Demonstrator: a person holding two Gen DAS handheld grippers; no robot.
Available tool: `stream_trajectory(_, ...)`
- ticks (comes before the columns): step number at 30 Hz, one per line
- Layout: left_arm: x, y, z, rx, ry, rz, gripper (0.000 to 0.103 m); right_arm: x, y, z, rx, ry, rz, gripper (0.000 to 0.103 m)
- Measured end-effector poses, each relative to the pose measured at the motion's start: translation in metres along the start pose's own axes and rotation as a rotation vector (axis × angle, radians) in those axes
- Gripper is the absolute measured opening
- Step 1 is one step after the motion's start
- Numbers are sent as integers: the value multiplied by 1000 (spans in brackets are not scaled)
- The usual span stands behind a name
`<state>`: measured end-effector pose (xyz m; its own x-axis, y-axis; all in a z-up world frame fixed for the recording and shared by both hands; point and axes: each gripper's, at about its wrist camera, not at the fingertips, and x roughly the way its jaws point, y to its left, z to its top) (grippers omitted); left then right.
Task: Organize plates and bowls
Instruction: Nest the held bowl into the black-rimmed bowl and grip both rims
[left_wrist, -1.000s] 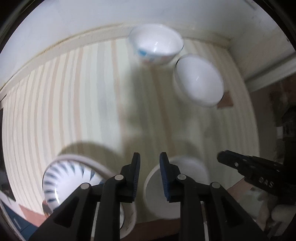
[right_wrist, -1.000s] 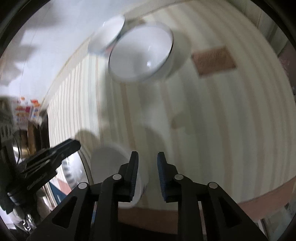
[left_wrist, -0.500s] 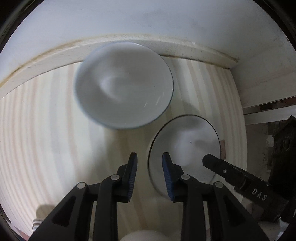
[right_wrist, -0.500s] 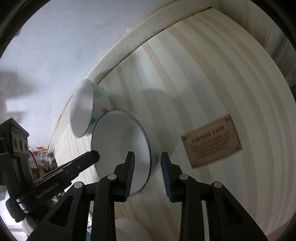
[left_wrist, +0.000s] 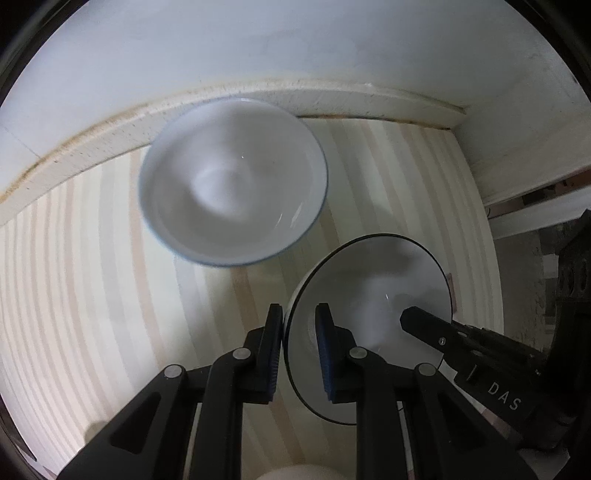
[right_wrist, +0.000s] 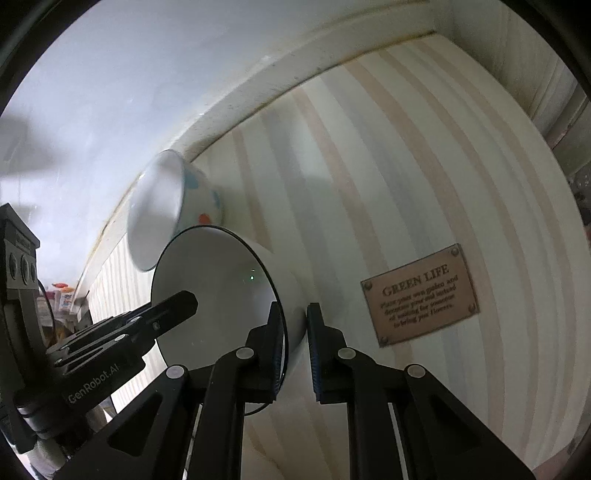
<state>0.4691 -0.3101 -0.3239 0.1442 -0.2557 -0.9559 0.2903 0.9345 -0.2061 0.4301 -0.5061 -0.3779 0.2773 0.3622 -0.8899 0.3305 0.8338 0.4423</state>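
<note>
Two hand-held grippers meet on one white bowl with a thin dark rim near the right edge of a striped tabletop. The left gripper has just closed its jaws over the bowl's left-hand rim, one blue-padded finger outside the wall and the other inside, and now pinches it. The right gripper has likewise just closed on the opposite rim, its pads clamping the wall between them; in the left wrist view its black fingers reach into the bowl from the right.

Close beside the held bowl, toward the table's back edge, stands a second white bowl with a blue rim line, set against the pale raised ledge that borders the table below a white wall. The right wrist view shows coloured spots on this bowl's outer side.

A small brown plaque reading "GREEN LIFE" lies flat on the striped surface, near the held bowl on the side toward the right edge.
</note>
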Motion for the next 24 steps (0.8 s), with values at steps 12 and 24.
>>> stream_trajectory(12, -67, 10, -68, 11, -62, -10, 16, -47, 43, -75, -106, -4, 24, 14)
stream_trajectory(24, -84, 11, -149, 33, -28, 5, 16, -77, 50, -172, -158, 47, 30, 14)
